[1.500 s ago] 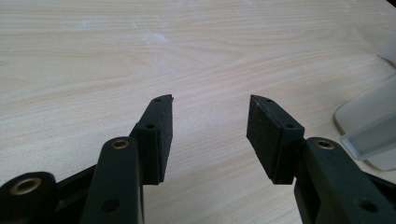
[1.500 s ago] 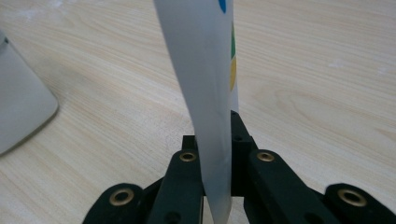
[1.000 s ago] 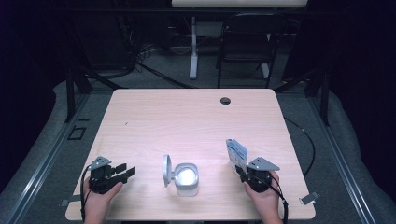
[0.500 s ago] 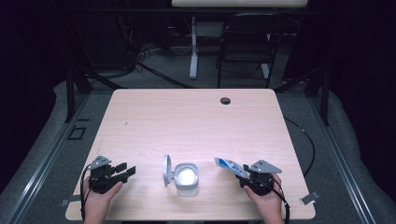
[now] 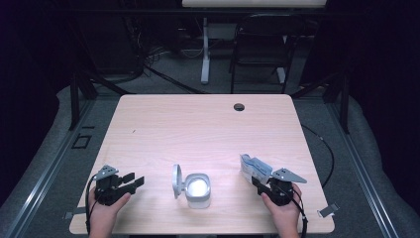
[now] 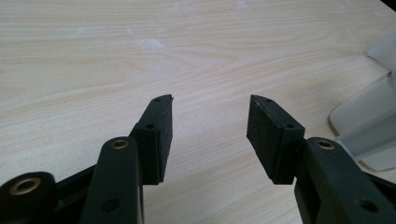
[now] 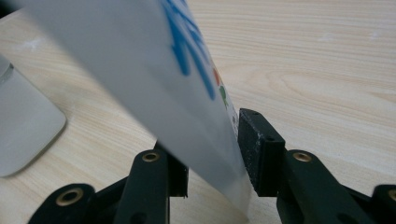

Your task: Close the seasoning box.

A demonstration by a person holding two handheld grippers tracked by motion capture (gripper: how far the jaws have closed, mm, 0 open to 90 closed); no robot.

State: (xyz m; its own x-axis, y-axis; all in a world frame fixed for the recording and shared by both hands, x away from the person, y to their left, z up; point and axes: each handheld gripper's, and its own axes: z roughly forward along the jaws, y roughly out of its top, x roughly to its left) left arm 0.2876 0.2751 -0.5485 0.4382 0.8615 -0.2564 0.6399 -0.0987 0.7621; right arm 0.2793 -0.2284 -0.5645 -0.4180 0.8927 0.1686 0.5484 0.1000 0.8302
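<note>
Holding now: your right gripper [image 5: 261,181] has a white packet [image 5: 254,167] between its jaws near the table's front right; both pads sit against it in the right gripper view [image 7: 205,154], and the jaws have just been closing on it.
Packet position: it rises tilted out of the jaws, leaning toward the small container [image 5: 198,189] at front centre, well apart from it.
Likely weight: you should expect it to be light; it stands up from the grip without sagging.
Stiffness: judged flat and thin, probably bendable, so squeeze gently to avoid creasing.
Surface: it looks smooth and glossy [image 7: 140,79], so it may slide between the pads if you loosen.
Where to grip: keep hold at the lower end, across the flat faces, as you do now.
Writing: blue print and small red and green marks show on the packet, but too blurred to read; no brand can be made out.
Container: pale, with its round lid [image 5: 176,181] hinged open on the left side.
Left gripper: your left gripper [image 6: 210,126] rests with jaws apart and nothing between them, over bare table [image 5: 198,129].
</note>
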